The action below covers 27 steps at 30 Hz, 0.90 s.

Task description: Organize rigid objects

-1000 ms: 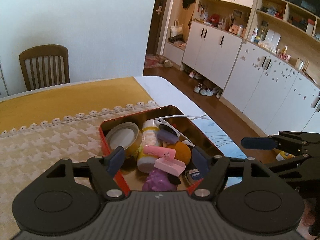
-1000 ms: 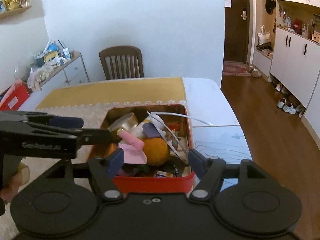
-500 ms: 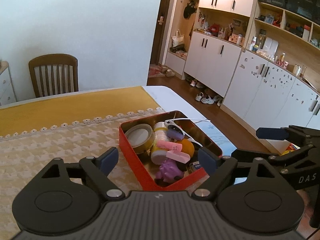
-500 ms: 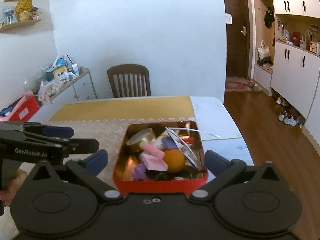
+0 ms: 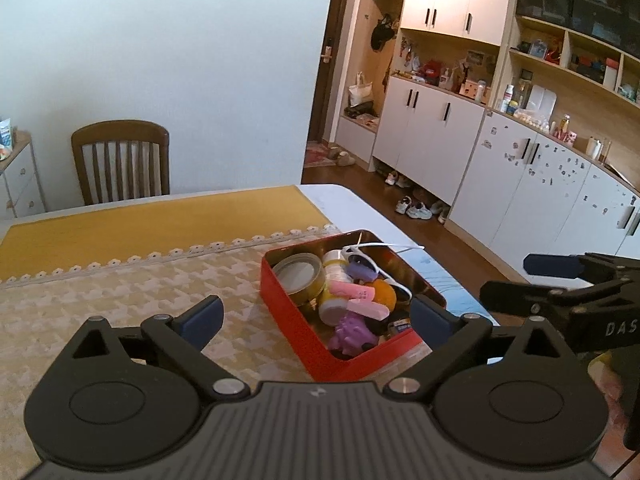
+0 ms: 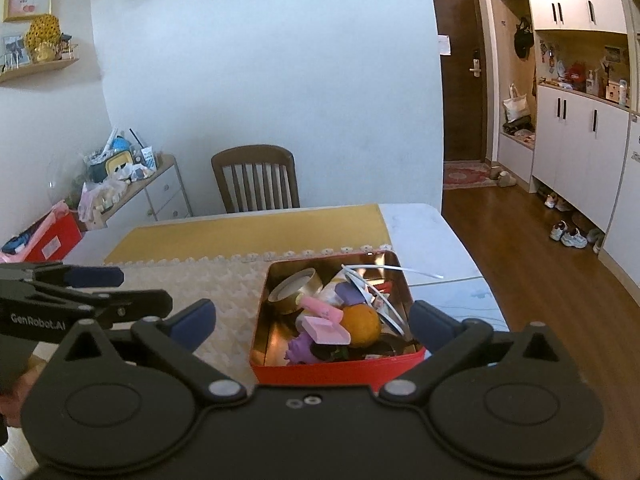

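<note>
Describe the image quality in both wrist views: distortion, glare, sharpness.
Left wrist view: strong fisheye bending of the cabinets, dark corners, red tin sharp, soft daylight. Right wrist view: door and wall edges bow, the tin's gold inner wall glares with reflected light, contents sharp, no motion blur.

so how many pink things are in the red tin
2. A pink tube lies across the middle of the red tin; a pink flat block sits just nearer the camera, beside the orange ball. More may be buried underneath.
</note>
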Each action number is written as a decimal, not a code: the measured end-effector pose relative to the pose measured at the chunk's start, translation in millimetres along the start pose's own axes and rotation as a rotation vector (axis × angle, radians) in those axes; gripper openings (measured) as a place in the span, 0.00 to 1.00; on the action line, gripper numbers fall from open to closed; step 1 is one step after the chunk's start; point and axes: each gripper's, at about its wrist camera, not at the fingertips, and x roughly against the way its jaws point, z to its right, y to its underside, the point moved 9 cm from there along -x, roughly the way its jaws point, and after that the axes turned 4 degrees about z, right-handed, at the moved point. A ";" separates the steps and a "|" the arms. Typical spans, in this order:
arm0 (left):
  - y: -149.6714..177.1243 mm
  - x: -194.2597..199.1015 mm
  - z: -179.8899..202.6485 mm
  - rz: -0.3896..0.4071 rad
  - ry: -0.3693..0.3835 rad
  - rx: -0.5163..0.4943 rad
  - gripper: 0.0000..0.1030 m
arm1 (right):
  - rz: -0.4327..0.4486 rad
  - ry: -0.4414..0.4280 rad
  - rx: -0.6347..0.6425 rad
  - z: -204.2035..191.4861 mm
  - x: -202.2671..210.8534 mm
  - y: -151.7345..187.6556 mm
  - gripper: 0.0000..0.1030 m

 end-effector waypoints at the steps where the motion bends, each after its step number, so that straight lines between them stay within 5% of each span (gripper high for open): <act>1: 0.5 1.4 -0.9 -0.004 -0.002 0.003 0.97 | 0.003 0.000 -0.001 -1.1 1.3 -0.8 1.00; 27: 2.7 21.0 -1.7 -0.007 -0.047 -0.030 0.97 | 0.020 0.025 -0.035 -8.1 11.5 -1.0 1.00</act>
